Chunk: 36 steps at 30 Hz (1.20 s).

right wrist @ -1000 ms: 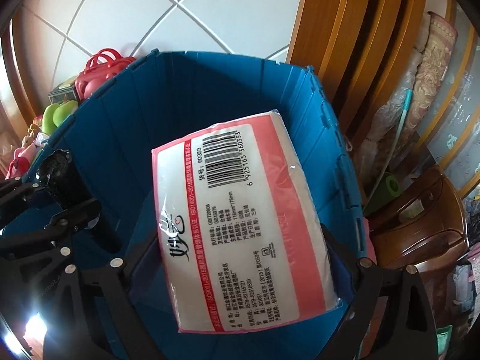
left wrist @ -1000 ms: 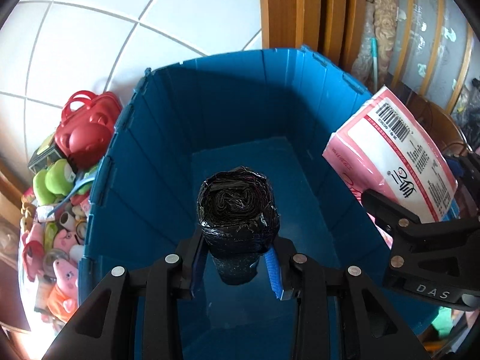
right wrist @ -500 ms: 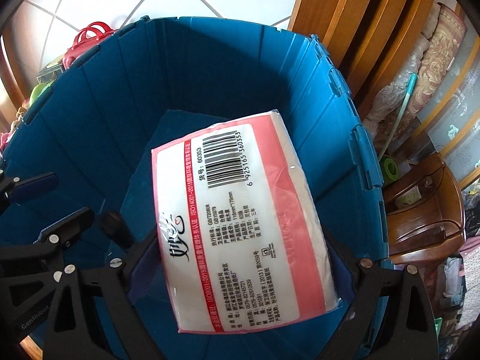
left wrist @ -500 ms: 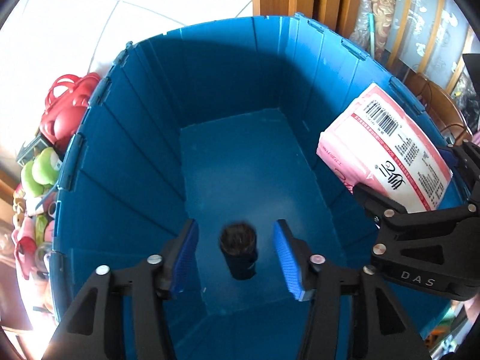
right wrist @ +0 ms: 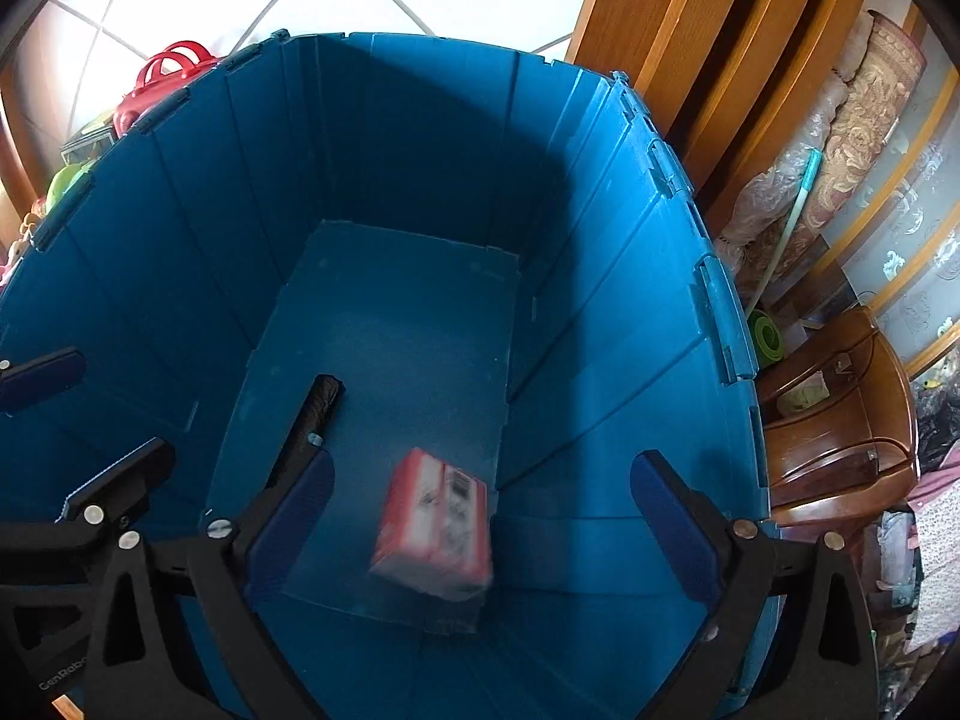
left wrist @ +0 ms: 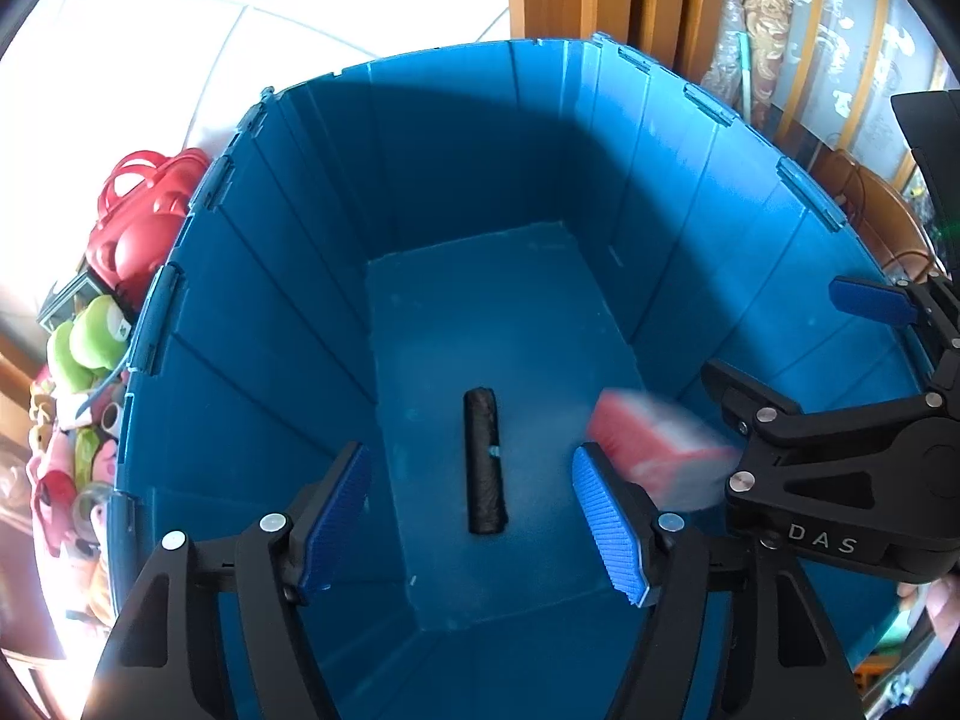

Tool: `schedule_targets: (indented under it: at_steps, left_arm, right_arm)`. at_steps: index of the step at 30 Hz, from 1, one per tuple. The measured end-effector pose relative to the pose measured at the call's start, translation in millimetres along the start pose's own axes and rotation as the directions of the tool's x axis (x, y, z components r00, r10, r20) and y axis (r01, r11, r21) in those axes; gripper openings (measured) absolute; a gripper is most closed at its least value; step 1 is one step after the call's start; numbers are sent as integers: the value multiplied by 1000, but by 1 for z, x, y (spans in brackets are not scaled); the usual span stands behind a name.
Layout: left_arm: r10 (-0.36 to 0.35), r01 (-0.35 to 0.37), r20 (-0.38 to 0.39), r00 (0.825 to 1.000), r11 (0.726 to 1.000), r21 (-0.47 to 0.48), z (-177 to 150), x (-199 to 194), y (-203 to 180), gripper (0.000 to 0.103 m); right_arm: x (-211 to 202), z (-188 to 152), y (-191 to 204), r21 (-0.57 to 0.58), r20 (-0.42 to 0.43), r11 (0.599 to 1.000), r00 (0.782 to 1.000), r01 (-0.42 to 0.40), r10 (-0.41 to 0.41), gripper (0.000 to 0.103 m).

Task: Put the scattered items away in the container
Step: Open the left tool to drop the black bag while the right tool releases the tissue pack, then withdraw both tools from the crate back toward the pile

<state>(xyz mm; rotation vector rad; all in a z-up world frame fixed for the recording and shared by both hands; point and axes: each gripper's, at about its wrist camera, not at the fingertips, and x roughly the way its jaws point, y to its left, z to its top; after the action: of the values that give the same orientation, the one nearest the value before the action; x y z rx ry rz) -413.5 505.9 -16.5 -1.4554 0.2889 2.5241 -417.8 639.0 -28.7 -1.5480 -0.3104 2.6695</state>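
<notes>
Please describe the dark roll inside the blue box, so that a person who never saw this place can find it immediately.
Look into the big blue folding crate on the tiled floor. On its bottom lies a slim black roll, flat on its side, near the middle. The only other item inside is a blurred pink and white tissue pack; the roll is dark, thin and cylindrical.

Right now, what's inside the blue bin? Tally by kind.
Black bag roll: 1
Pink-and-white tissue pack, blurred: 1
Total: 2, both within the blue bin. Both grippers, left gripper and right gripper, are open and hold nothing.
</notes>
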Motion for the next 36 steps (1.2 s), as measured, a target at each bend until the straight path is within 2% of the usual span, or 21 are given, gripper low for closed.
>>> schedule_targets:
  at_steps: [11, 14, 16, 20, 25, 31, 36]
  left_arm:
    - [12, -12, 32, 999, 1000, 12, -12, -8, -2, 71]
    - [30, -32, 90, 996, 999, 17, -20, -20, -2, 73]
    - [35, -36, 131, 991, 999, 12, -27, -31, -1, 82]
    - [43, -45, 194, 980, 999, 8, -43, -53, 1, 83]
    - [41, -40, 225, 973, 999, -9, -58, -71, 3, 83]
    - [70, -63, 282, 957, 997, -32, -77, -97, 8, 84]
    - [114, -98, 293, 949, 993, -71, -93, -112, 19, 84]
  right_arm:
    - [-13, -6, 0, -21, 7, 1000, 1000, 16, -16, 101]
    - [-26, -14, -1, -21, 34, 1000, 999, 22, -21, 101]
    - [-35, -20, -3, -18, 52, 1000, 998, 20, -19, 101]
    - [-52, -34, -4, -22, 88, 1000, 996, 11, -9, 101]
    - [-74, -52, -2, -21, 149, 1000, 989, 13, -10, 101]
    - [-97, -67, -2, -6, 225, 998, 972, -63, 62, 101]
    - [-111, -70, 17, -29, 266, 994, 958, -105, 109, 101]
